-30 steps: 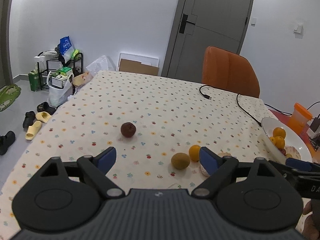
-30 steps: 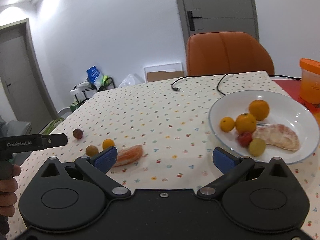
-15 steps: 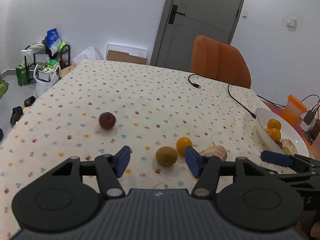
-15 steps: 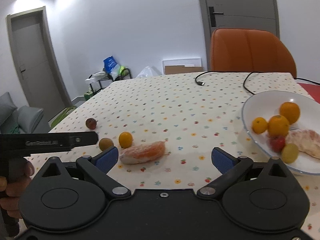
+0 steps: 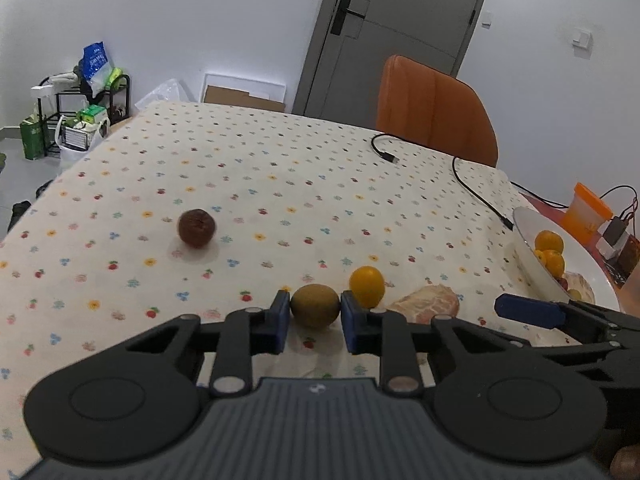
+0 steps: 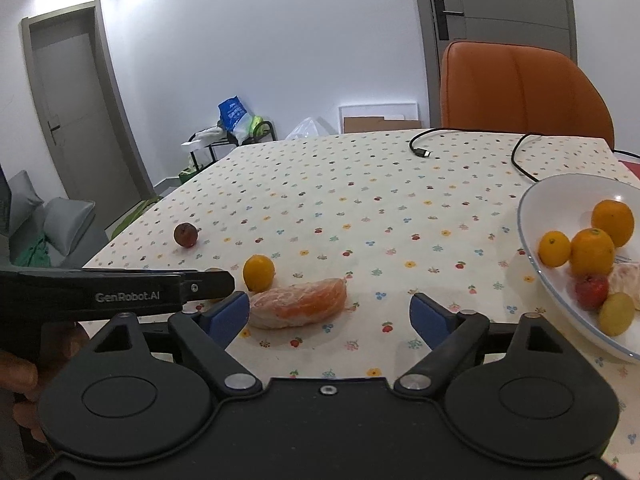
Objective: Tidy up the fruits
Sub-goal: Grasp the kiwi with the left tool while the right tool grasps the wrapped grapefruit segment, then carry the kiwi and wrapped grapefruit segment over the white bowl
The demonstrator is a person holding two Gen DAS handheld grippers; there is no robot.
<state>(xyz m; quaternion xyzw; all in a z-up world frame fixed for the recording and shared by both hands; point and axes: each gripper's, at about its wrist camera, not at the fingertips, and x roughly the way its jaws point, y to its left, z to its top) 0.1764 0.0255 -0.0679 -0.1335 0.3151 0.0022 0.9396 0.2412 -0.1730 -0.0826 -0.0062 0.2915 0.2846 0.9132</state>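
My left gripper (image 5: 315, 314) is matte black plastic with blue rubber pads (image 5: 279, 314), silver rivets and a ribbed grey centre panel. My right gripper (image 6: 328, 314) matches it. At the left edge of the right view, white "GenRobot.AI" lettering and my bare hand (image 6: 18, 376).

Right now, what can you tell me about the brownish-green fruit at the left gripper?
The kiwi is a small, round-oval fruit with dull brownish-green skin, whole and unpeeled. It rests on the floral tablecloth, held between the blue pads of the left gripper, which meet both its sides. A small orange sits just beyond it on the right.
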